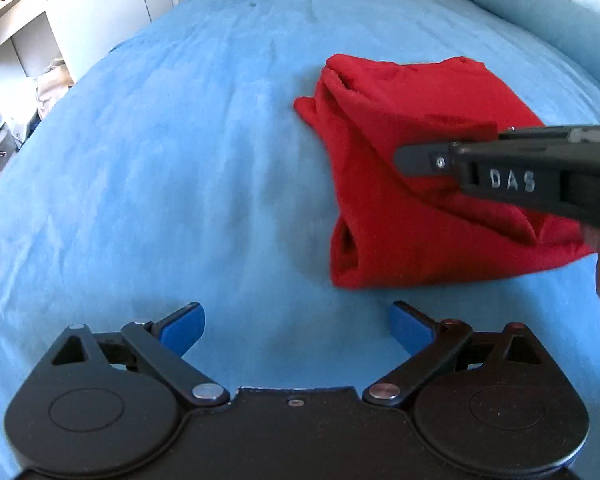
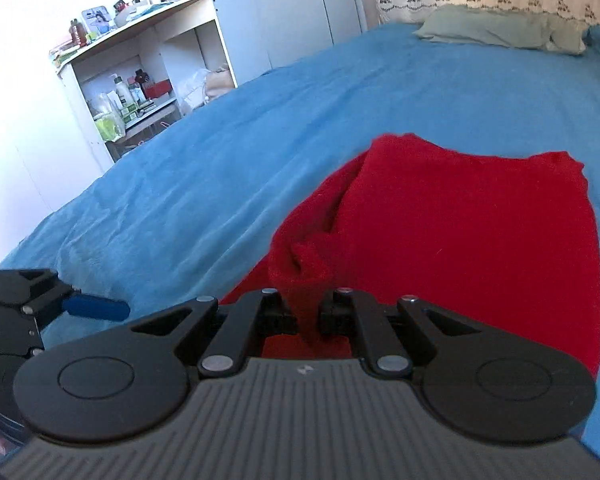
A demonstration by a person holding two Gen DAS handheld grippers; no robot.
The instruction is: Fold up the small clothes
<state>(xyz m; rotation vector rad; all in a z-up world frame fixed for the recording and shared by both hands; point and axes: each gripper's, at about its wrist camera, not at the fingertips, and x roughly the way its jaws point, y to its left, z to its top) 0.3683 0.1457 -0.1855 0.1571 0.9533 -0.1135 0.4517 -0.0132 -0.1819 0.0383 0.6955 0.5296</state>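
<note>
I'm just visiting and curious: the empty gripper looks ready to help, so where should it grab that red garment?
Probably the near-left corner of the red garment, where the fold edge opens in a loop. The left gripper hangs open just short of it and could come straight forward over the blue bedspread. The right gripper already pinches the opposite side.

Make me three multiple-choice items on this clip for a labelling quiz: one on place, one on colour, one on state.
1. Where does the garment lie?
A on a shelf
B on the bed
C on the floor

2. What colour is the garment?
A red
B green
C white

3. How does the left gripper stand?
A shut on cloth
B open, holding nothing
C shut on a pillow

Key: B, blue bedcover lies under it; A, plainly red in both views; B, its blue pads are spread apart, while the right gripper pinches cloth.
</note>
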